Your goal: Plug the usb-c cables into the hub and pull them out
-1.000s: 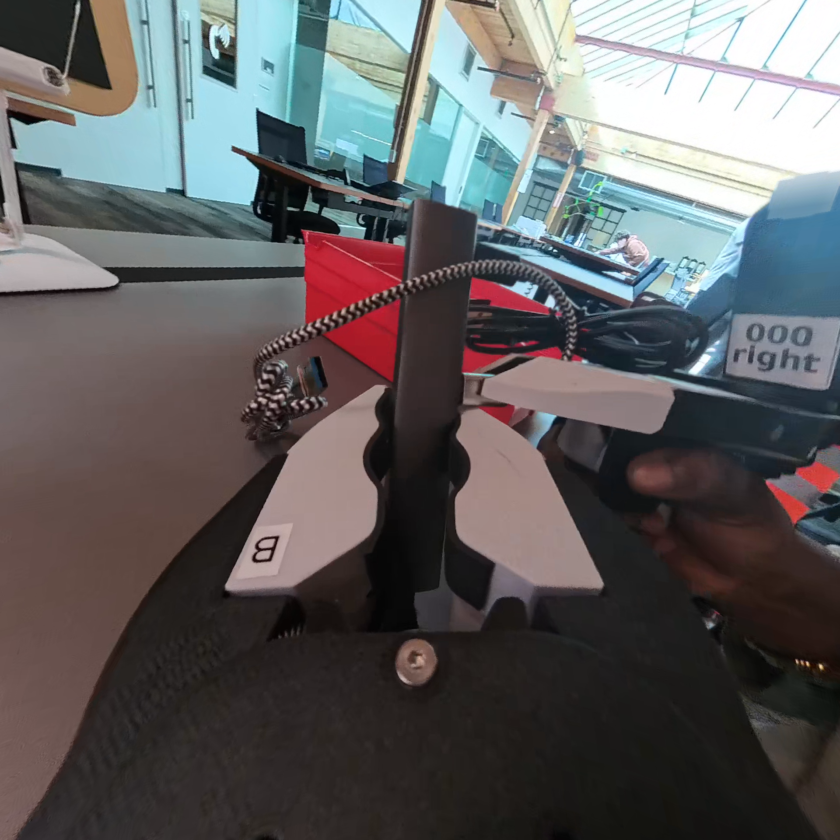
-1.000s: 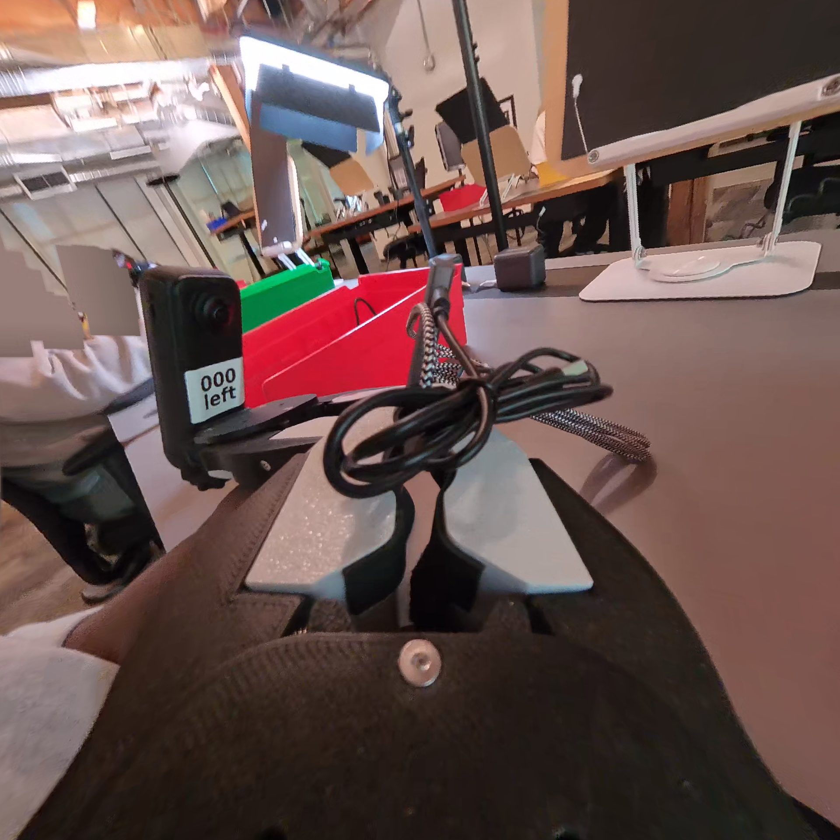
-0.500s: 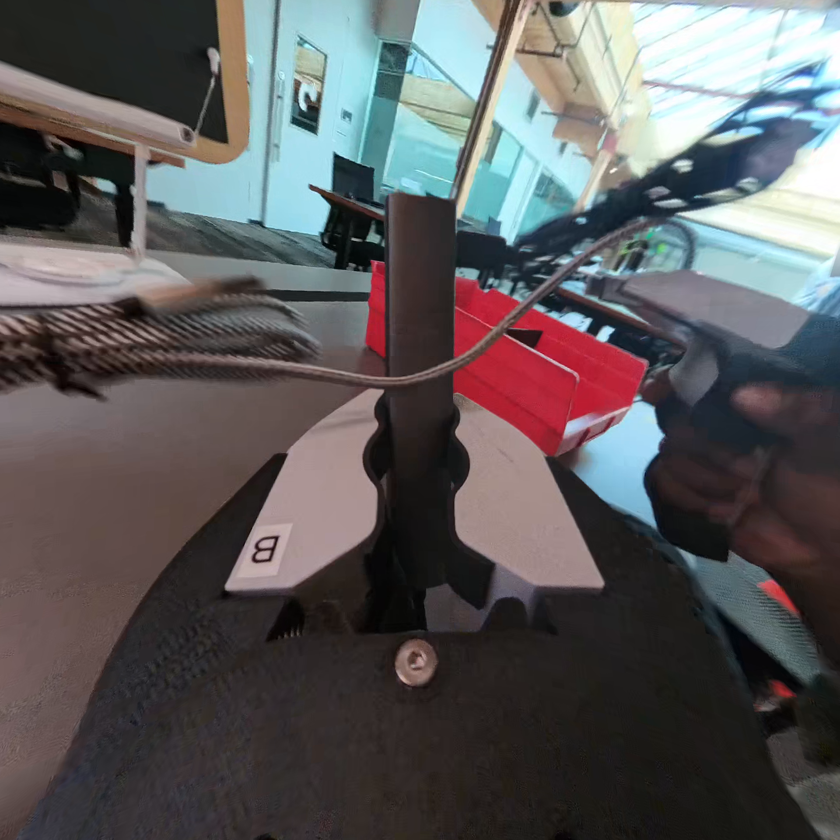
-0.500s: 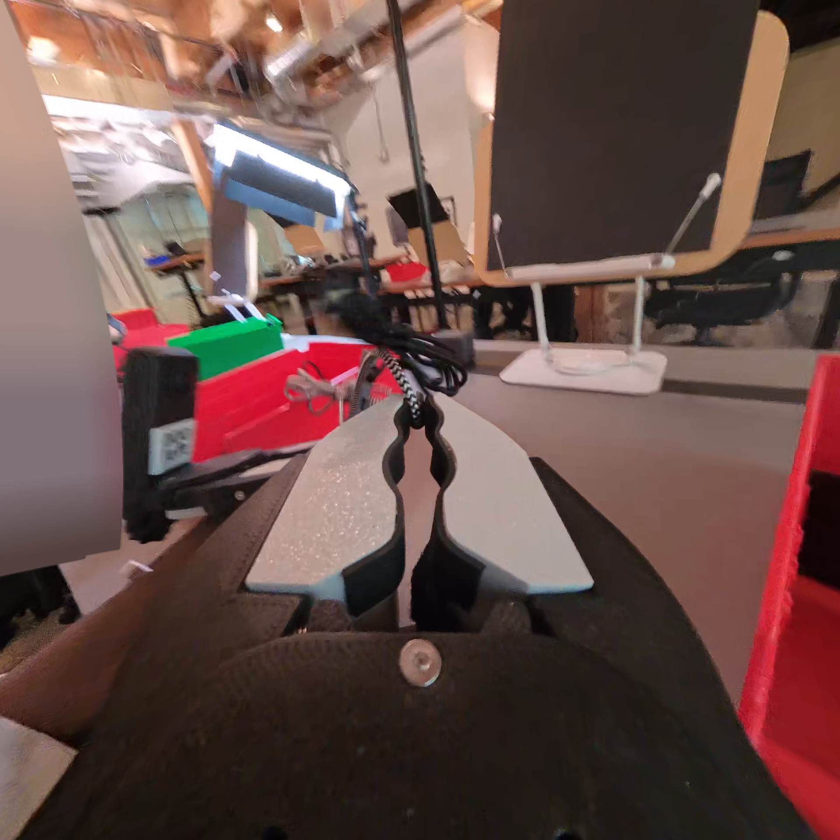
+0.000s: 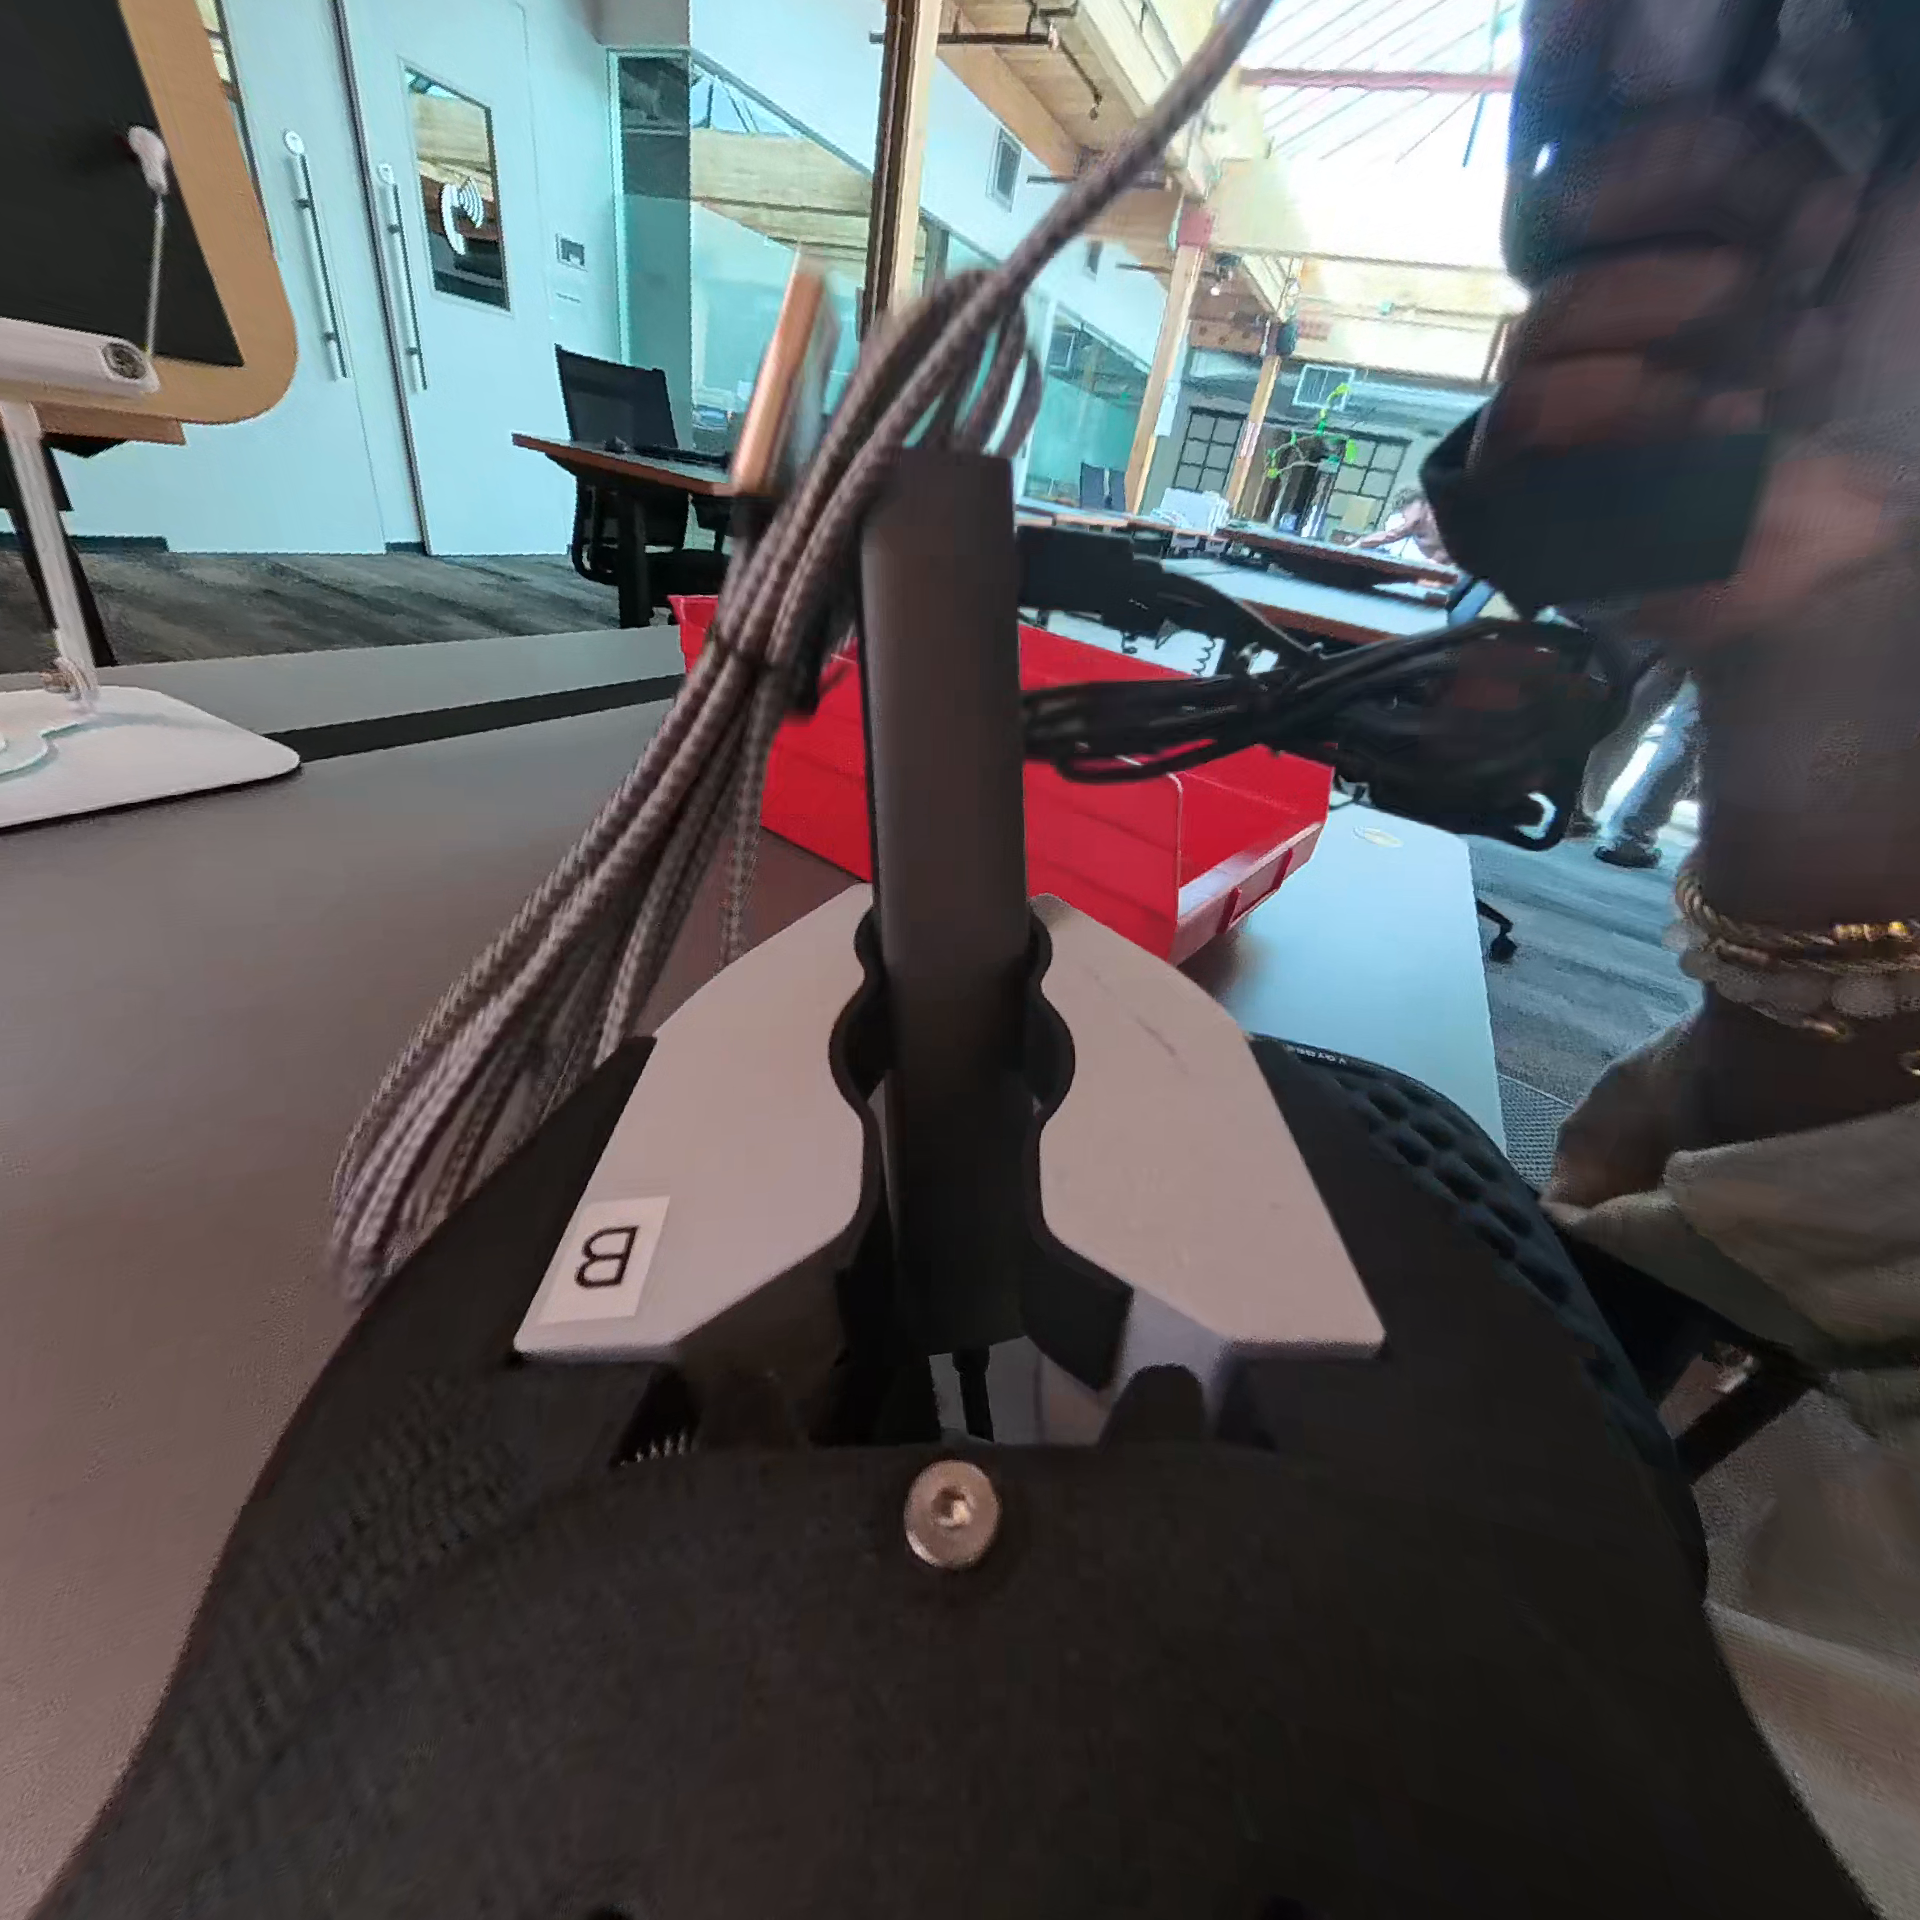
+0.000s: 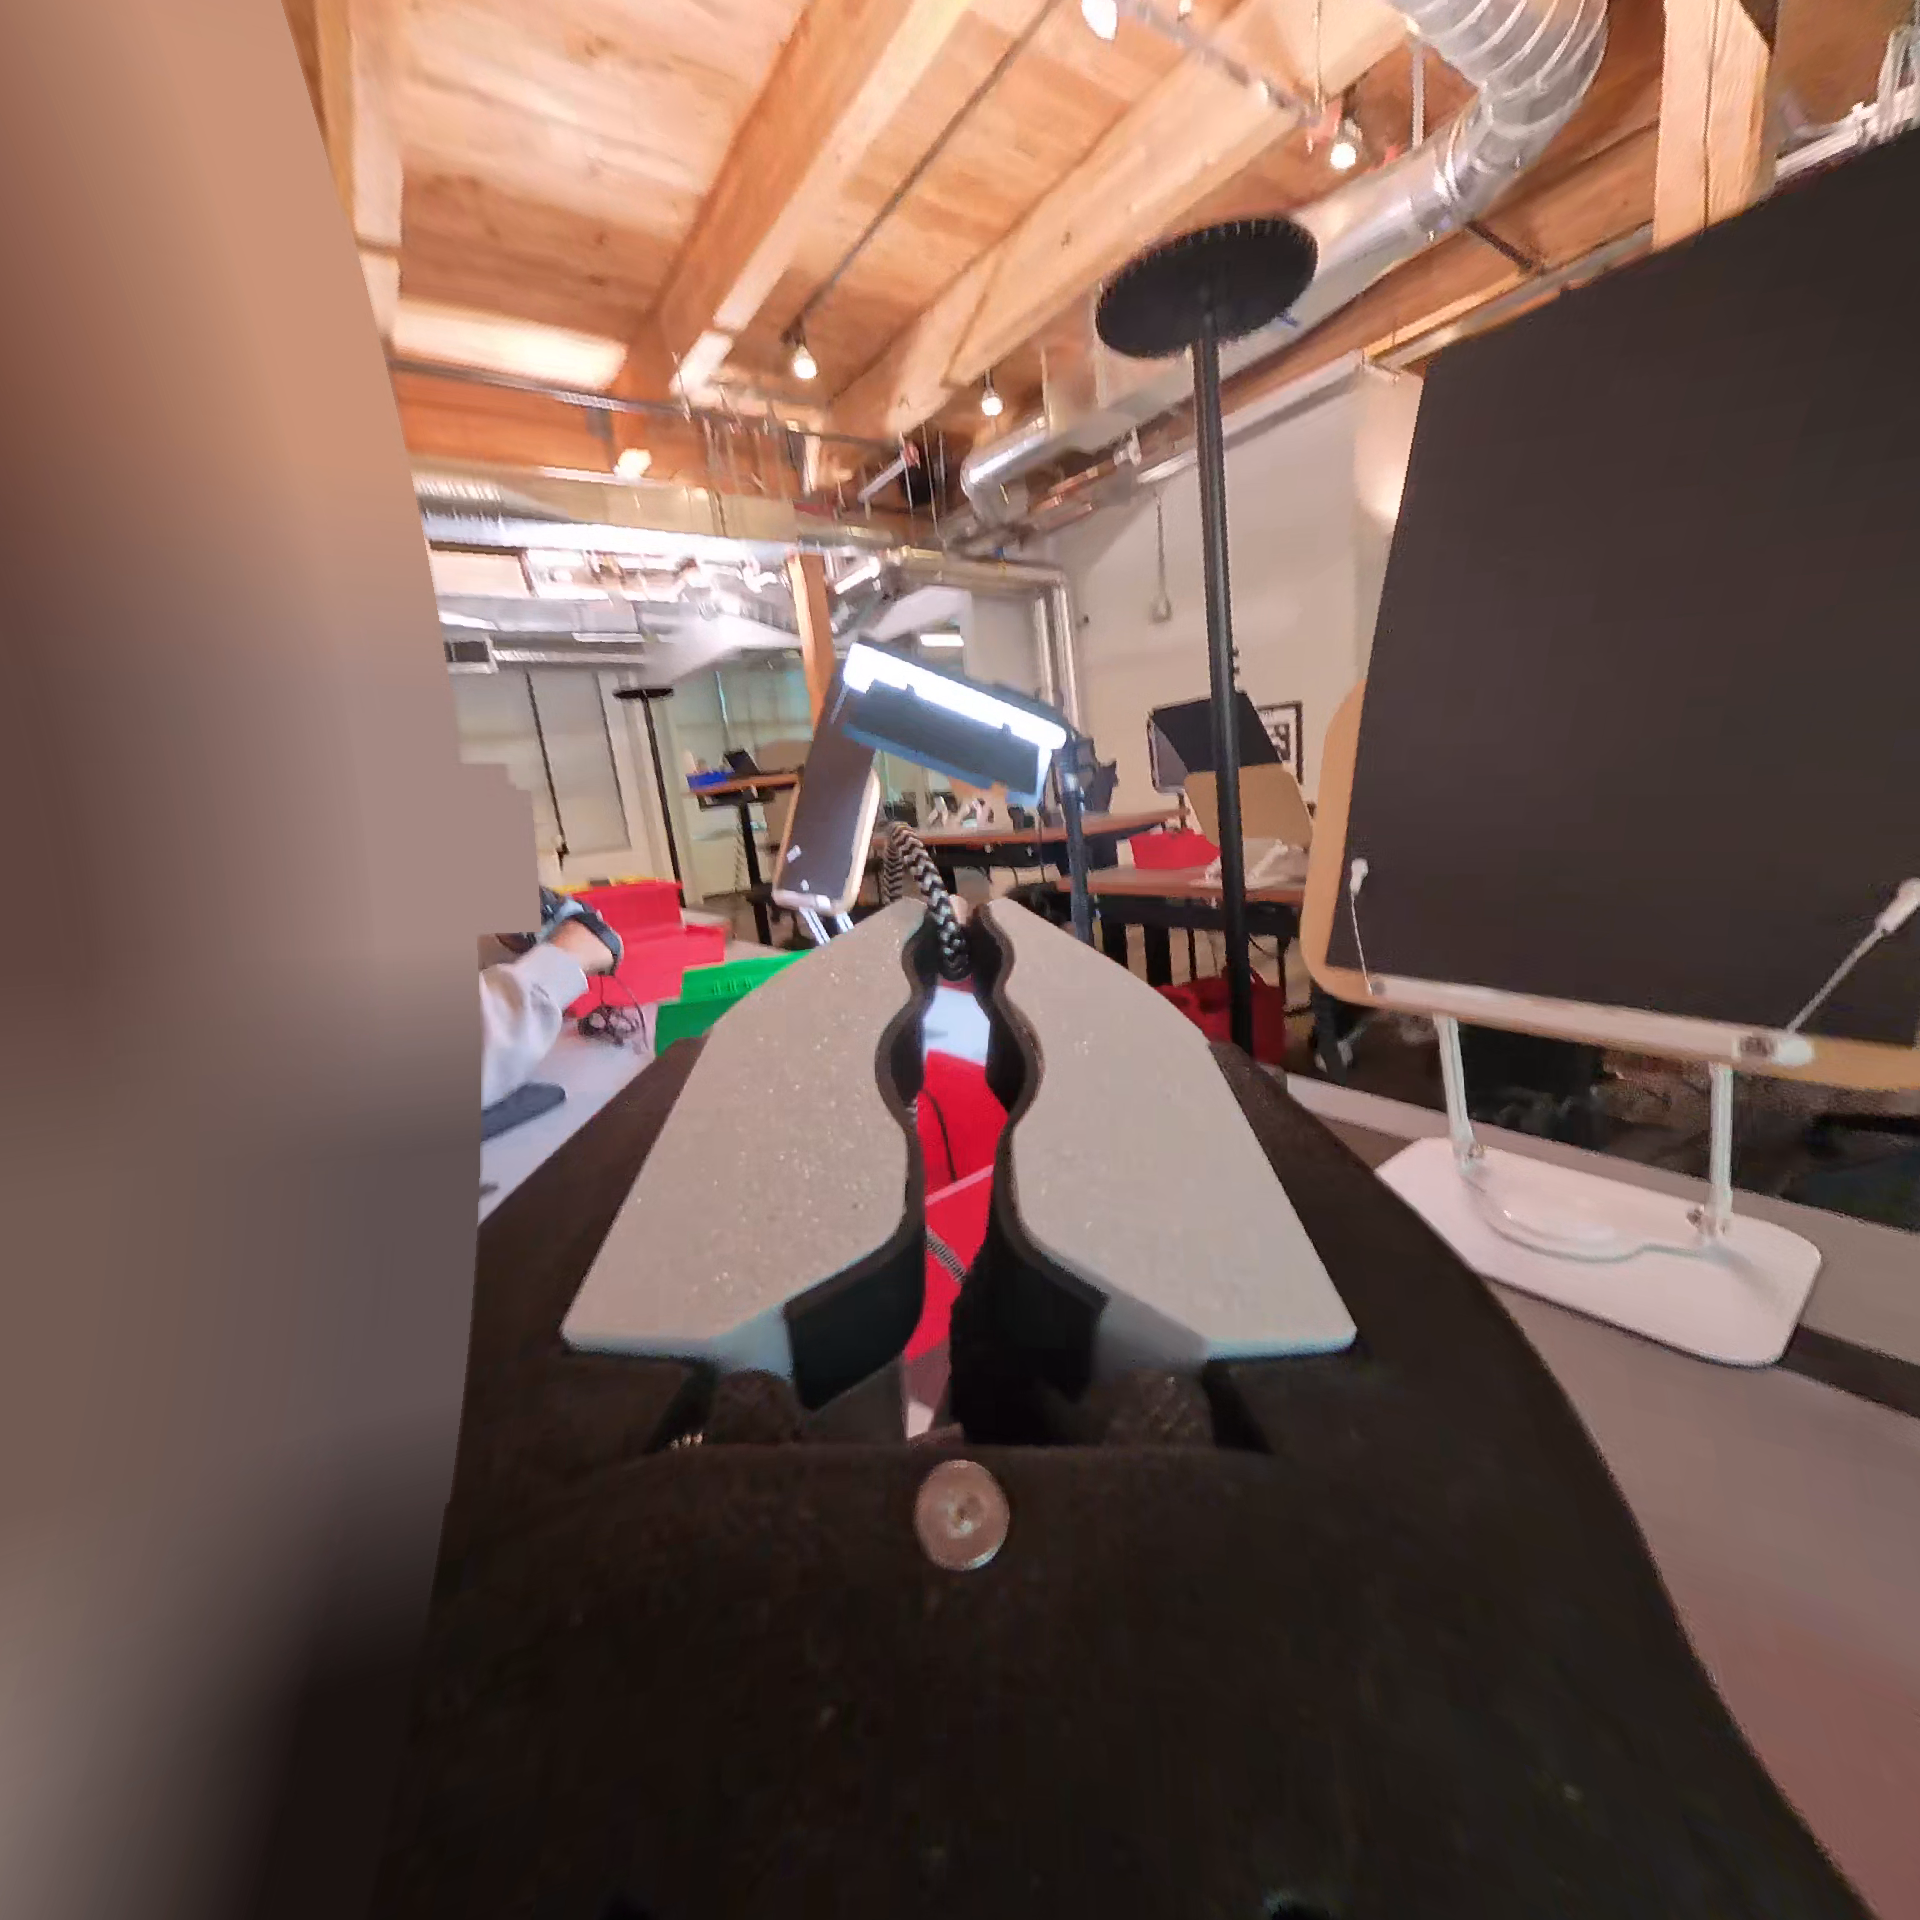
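The left tongs [image 5: 940, 1023] are clamped on a slim dark grey slab-shaped hub [image 5: 940, 727], which stands upright between their pale grey fingers [image 5: 743, 1122]. A bundled black-and-white braided cable [image 5: 665, 831] hangs blurred just left of the hub, one strand running up and off the top — the right tongs [image 6: 951, 940] have their tips pinched on that same braided cable. A coiled black cable [image 5: 1309, 707] dangles to the right of the hub, near a hand [image 5: 1683, 343] with gold bracelets.

Below it all is a smooth dark grey worktop [image 5: 208, 987], with a red plastic bin [image 5: 1122, 821] at the far edge and a white flat stand base [image 5: 114, 758] off to the left. In the right wrist view, a wood-framed black board [image 6: 1662, 665] sits on a similar white stand [image 6: 1621, 1257]. The room's an open office — exposed timber ceiling [image 6: 727, 156], silver ductwork [image 6: 1455, 177], glass doors [image 5: 364, 260], and desks farther back.
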{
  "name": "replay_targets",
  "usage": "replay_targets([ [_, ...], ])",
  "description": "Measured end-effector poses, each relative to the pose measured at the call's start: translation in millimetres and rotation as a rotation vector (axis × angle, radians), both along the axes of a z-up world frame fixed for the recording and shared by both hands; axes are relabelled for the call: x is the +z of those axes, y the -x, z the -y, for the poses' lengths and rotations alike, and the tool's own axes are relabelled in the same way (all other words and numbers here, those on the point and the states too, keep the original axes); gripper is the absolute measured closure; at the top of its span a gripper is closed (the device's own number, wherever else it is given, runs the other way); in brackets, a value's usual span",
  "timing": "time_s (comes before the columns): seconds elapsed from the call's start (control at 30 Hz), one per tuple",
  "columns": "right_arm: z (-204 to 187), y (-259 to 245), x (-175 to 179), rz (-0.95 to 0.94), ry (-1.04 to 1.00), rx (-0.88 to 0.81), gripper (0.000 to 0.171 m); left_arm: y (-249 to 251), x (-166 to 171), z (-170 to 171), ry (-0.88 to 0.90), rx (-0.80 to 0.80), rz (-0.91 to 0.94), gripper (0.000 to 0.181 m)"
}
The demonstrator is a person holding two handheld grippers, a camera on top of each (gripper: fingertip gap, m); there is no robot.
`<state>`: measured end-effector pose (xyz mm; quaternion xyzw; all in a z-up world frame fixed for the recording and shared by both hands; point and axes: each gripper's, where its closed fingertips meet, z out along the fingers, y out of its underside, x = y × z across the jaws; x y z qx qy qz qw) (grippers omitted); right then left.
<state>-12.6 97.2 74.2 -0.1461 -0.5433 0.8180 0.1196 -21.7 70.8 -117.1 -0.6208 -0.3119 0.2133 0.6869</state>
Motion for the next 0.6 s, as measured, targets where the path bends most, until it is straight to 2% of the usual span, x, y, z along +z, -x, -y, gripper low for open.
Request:
replay_targets([
  [0.27, -29.3, 6.5, 40.8, -0.092, 0.113, -0.087, 0.166, 1.0, 3.4, 9.3, -0.046, 0.007, -0.003, 0.159],
  [0.43, -42.4, 8.3, 56.8, -0.133, 0.11, -0.12, 0.166, 0.5, 6.0, 13.9, -0.056, 0.003, -0.014, 0.159],
  [0.6, -70.9, 5.9, 76.0, -0.179, 0.151, -0.184, 0.166, 2.1, 3.3, 16.4, -0.063, 0.0, -0.01, 0.159],
])
